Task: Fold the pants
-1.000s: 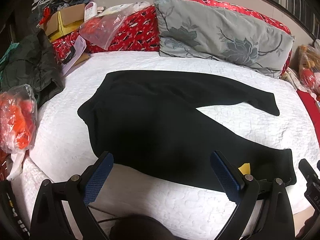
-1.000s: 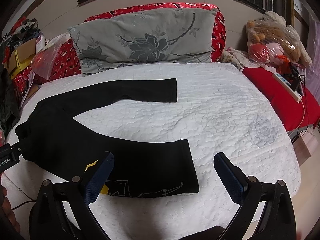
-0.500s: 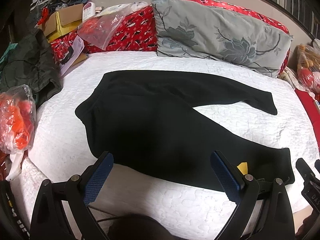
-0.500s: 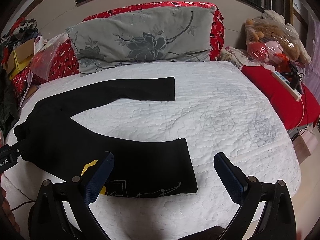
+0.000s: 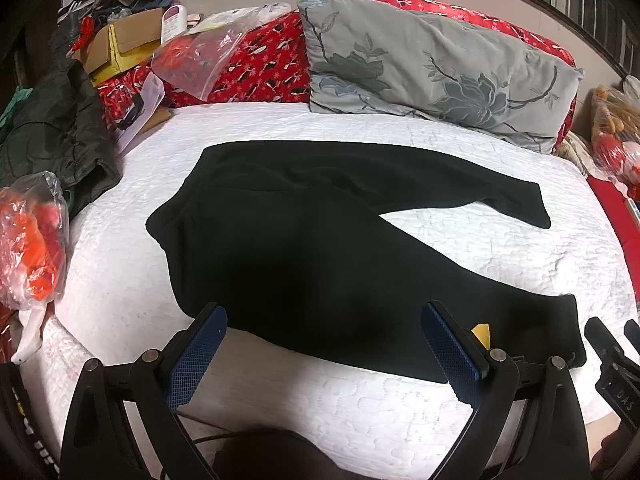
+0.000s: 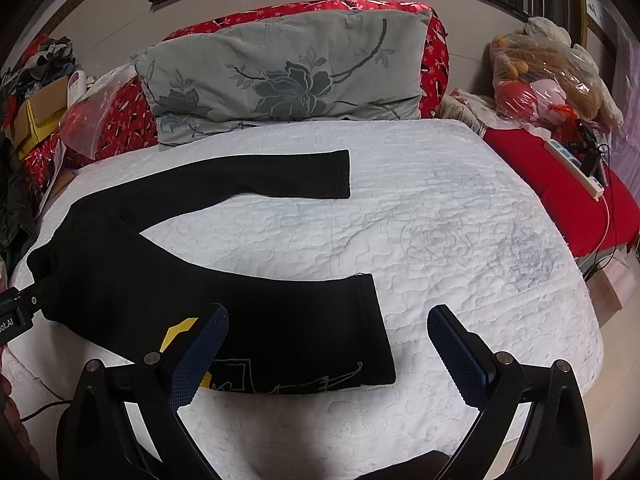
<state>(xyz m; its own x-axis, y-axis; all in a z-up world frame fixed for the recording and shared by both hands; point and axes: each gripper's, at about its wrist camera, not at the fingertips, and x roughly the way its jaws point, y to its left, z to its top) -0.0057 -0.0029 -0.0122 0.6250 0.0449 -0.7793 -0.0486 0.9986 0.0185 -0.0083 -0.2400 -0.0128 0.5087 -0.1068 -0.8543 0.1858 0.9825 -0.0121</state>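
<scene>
Black pants (image 5: 320, 248) lie splayed on the bed (image 6: 440, 240); both grippers — left gripper (image 5: 324, 350), right gripper (image 6: 328, 354) — hover wide open, empty. Each should pinch the near leg's edge cleanly, then lay it onto the far leg.

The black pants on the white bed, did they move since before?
No. The black pants lie spread the same way below the grey flowered pillow; only the camera views shifted slightly.

Pants (image 5: 312, 248) lying matt black, soft knit cloth, yellow printed patch at 5 o'clock. Bedcover (image 6: 460, 240) showing white quilted cloth, bumpy stitched texture. Pillow (image 6: 288, 76) looking smooth grey fabric, floral print. Bags (image 5: 32, 240) glinting glossy clear plastic at 9 o'clock. Box (image 5: 120, 44) showing dull brown cardboard. Left gripper (image 5: 324, 356) wearing blue rough-gridded pads (image 5: 196, 360), matt black plastic frame.
</scene>
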